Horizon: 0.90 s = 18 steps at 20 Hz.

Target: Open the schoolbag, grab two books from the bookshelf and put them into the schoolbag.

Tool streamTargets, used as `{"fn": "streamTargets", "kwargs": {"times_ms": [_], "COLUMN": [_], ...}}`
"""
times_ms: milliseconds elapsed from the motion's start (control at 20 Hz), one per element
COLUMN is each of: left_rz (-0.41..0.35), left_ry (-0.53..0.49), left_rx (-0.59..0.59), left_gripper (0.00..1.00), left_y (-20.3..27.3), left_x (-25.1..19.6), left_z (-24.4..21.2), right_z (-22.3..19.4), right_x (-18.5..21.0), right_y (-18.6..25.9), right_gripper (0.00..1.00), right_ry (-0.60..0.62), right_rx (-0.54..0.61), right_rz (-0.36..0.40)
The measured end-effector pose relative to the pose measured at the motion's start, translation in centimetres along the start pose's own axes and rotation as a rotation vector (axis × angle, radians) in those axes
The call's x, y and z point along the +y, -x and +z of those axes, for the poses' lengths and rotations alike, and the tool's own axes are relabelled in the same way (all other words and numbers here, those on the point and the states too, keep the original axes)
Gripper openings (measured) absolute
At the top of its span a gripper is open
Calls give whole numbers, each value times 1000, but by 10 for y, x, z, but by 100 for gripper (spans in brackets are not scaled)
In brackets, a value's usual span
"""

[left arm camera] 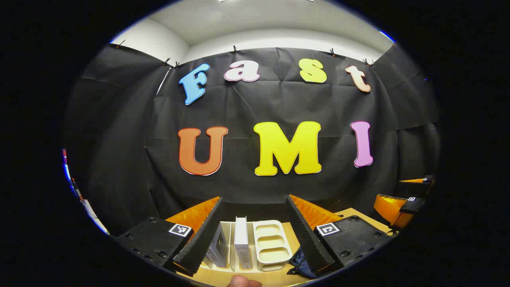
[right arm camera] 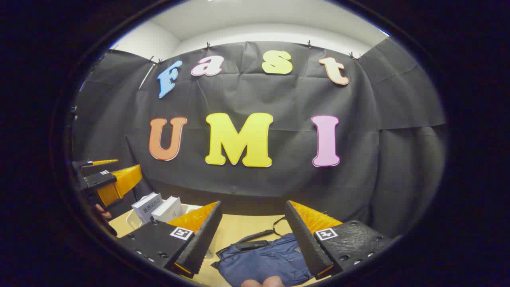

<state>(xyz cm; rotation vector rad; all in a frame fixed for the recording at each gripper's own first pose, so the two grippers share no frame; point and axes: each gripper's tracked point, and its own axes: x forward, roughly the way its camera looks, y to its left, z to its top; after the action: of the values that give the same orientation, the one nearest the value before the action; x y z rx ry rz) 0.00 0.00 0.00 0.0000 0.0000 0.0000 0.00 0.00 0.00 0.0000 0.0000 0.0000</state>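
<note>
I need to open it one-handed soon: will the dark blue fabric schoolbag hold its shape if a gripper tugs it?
Probably not. The dark blue fabric schoolbag lies slumped and creased on the wooden table, so it looks soft and floppy. Its thin strap would likely drag the bag along, so pinning it may help.

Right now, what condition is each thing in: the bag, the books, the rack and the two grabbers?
Schoolbag: lying flat on the table, looks closed.
Books: two, standing upright in the rack.
Rack: on the table, its right-hand slots empty.
Left gripper: open, holding nothing, facing the books.
Right gripper: open, holding nothing, above the schoolbag.
</note>
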Motion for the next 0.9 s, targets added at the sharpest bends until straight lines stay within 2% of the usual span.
{"fn": "streamTargets", "kwargs": {"times_ms": [300,350,400,450,900], "left_rz": [-15,-14,-15,-15,9], "left_ry": [8,10,12,12,2], "left_rx": [7,10,14,17,23], "left_gripper": [98,98,98,98,98], "left_y": [0,0,0,1,4], "left_x": [-5,-5,-4,-5,0], "left_z": [-3,-3,-3,-4,-5], "right_z": [1,0,1,1,2], "right_x": [4,3,4,4,5], "right_y": [-1,-1,-1,-2,-3], "right_gripper": [93,97,95,98,95], "right_ry": [23,25,25,22,20], "right_rx": [-8,-6,-4,-3,8], "right_rz": [2,2,2,2,-3]}}
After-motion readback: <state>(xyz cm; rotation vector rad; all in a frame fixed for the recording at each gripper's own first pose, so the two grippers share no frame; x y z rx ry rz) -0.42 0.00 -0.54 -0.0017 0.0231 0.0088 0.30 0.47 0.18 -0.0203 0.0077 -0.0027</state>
